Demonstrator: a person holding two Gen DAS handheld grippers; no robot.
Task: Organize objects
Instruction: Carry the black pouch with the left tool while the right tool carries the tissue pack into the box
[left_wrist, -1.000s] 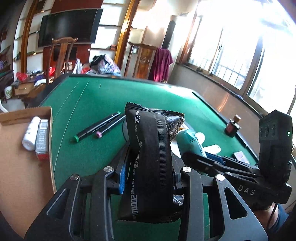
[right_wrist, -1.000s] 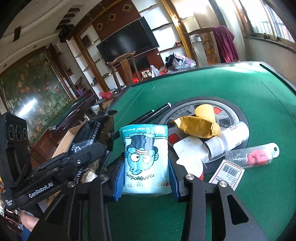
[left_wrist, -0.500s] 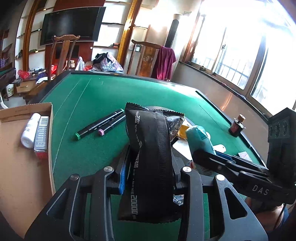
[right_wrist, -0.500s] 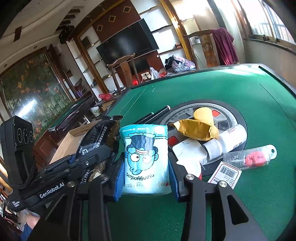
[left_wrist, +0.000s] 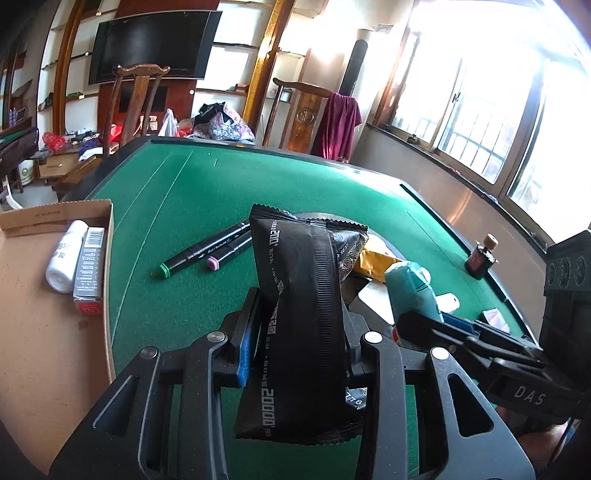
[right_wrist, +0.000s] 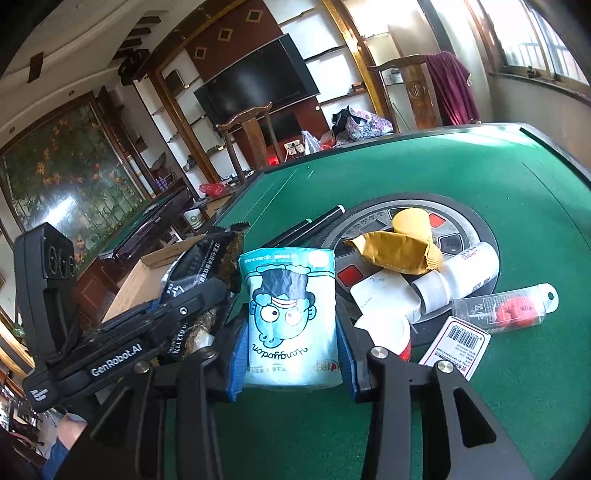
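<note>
While both tools are raised over the green table (left_wrist: 207, 192), each is clamped on a snack pouch. Nearest its own camera, the left gripper (left_wrist: 301, 339) has its blue-padded fingers (left_wrist: 245, 349) pressed against the sides of the black pouch (left_wrist: 303, 317), which stands upright between them and rises past the fingertips. Immediately to its right, the right gripper (right_wrist: 291, 354) is closed on the light-blue cartoon pouch (right_wrist: 291, 314), also upright between the pads.

Ahead and left of the left gripper, two markers (left_wrist: 207, 251) lie side by side on the felt. Farther left, the cardboard box (left_wrist: 37, 332) contains a white bottle (left_wrist: 66, 260) touching a small carton (left_wrist: 88, 269).

Ahead and right of the right gripper, a barcode card (right_wrist: 456, 345), a clear tube with red contents (right_wrist: 506, 308), a white bottle (right_wrist: 458, 275) and a yellow wrapper (right_wrist: 395, 251) cluster on and around the round centre panel (right_wrist: 476, 225). Beyond these, at the table's right edge, stands a small dark bottle (left_wrist: 480, 258).
</note>
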